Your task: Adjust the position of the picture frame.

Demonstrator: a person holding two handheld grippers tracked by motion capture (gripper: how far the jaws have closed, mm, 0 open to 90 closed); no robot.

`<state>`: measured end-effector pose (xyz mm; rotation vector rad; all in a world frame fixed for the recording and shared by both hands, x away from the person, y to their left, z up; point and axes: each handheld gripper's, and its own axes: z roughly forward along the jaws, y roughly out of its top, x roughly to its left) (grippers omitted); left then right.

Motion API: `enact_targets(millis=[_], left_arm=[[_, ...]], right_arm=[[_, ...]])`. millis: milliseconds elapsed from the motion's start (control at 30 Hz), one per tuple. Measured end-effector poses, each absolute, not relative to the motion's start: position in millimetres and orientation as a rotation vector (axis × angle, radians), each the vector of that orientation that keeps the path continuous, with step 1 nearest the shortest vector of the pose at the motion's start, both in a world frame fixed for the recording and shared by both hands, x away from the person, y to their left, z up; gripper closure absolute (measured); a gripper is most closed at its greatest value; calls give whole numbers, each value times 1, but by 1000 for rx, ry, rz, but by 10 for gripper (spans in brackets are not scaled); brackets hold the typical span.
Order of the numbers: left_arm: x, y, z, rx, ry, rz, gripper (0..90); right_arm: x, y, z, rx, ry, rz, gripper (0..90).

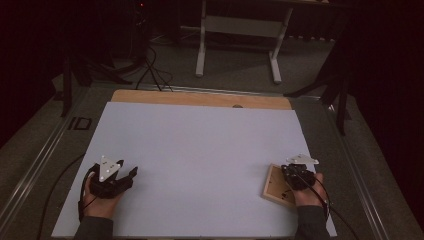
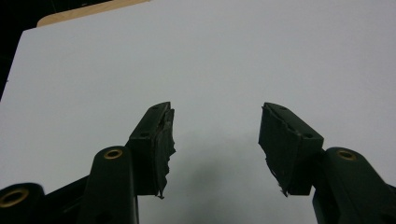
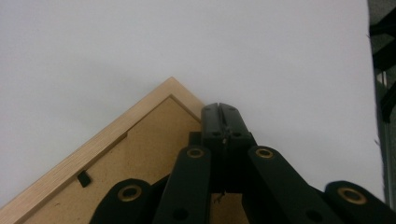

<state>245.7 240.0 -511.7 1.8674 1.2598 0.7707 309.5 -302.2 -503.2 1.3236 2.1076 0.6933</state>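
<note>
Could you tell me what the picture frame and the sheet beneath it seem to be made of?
The picture frame looks like pale, matte wood, with a brown fibreboard-like backing held by a small black clip. The sheet looks like smooth, matte white paper or thin board; which of these is unclear.

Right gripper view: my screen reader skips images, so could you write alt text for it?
The right gripper, jaws shut together, rests over the corner of a wooden picture frame lying back-side up on a white sheet. A small black clip sits on the frame's brown backing.
</note>
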Motion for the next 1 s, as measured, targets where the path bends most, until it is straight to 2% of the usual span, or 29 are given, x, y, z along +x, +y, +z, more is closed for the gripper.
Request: enact_targets(millis=[1000], left_arm=[[245,238,-511,1875,1238,776,449]], right_arm=[[367,-225,-504,1233,2182,714,900]])
